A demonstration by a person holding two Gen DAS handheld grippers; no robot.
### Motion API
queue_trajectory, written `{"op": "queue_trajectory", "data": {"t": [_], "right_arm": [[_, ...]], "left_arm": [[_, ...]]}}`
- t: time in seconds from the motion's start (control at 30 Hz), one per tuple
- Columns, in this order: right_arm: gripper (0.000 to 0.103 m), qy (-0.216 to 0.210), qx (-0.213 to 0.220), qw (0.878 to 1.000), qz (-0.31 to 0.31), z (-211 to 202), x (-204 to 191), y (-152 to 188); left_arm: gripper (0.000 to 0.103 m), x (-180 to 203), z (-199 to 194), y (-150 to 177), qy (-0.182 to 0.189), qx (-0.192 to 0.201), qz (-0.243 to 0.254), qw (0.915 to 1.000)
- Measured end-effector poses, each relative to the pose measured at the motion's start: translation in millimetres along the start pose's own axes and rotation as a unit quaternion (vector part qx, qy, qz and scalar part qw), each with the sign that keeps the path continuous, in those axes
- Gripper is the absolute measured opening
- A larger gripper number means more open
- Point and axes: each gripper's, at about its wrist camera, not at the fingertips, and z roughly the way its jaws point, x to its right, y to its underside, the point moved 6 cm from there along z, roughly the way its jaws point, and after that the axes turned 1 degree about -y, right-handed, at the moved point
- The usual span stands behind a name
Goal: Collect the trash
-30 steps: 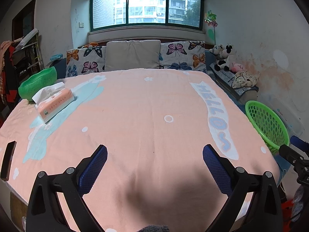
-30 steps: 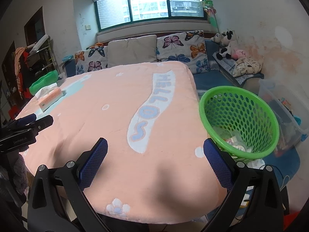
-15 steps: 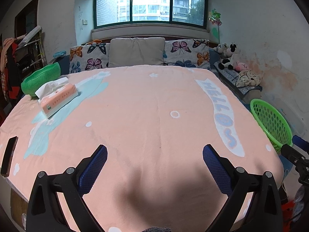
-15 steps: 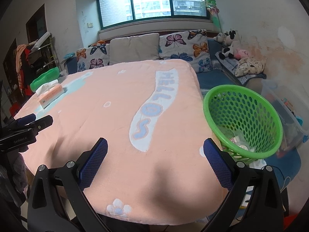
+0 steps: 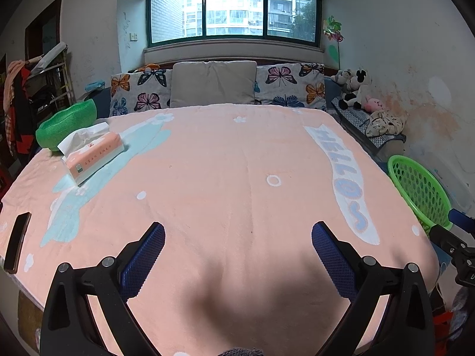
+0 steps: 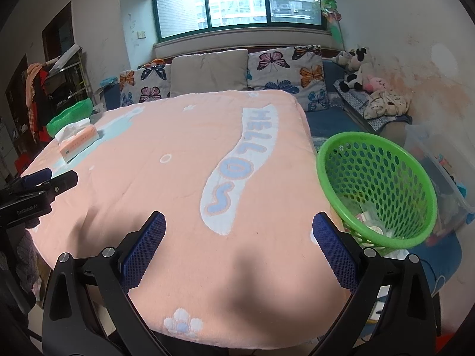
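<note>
Nearest, the left gripper (image 5: 237,237) and right gripper (image 6: 239,231) hover empty with jaws spread over the peach fleece blanket (image 5: 225,184). No loose trash shows; wrappers lie in the green perforated plastic basket (image 6: 383,190) beside the bed. Sensibly scan toward the far pink tissue pack (image 5: 95,155).

A tissue box (image 5: 94,156) and phone (image 5: 17,241) lie on the pink blanket (image 5: 222,178).

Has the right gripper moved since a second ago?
Yes. The right gripper drew back and rose: the green basket now sits smaller and lower against the blanket.
</note>
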Motion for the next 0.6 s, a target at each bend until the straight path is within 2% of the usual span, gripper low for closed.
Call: {"op": "queue_trajectory", "data": {"t": [0.6], "right_arm": [[0.099, -0.006, -0.010, 1.000, -0.016, 11.9, -5.1, -2.0]], "left_arm": [[0.096, -6.8, 7.1, -3.3, -0.009, -0.004, -0.007, 0.9999]]}}
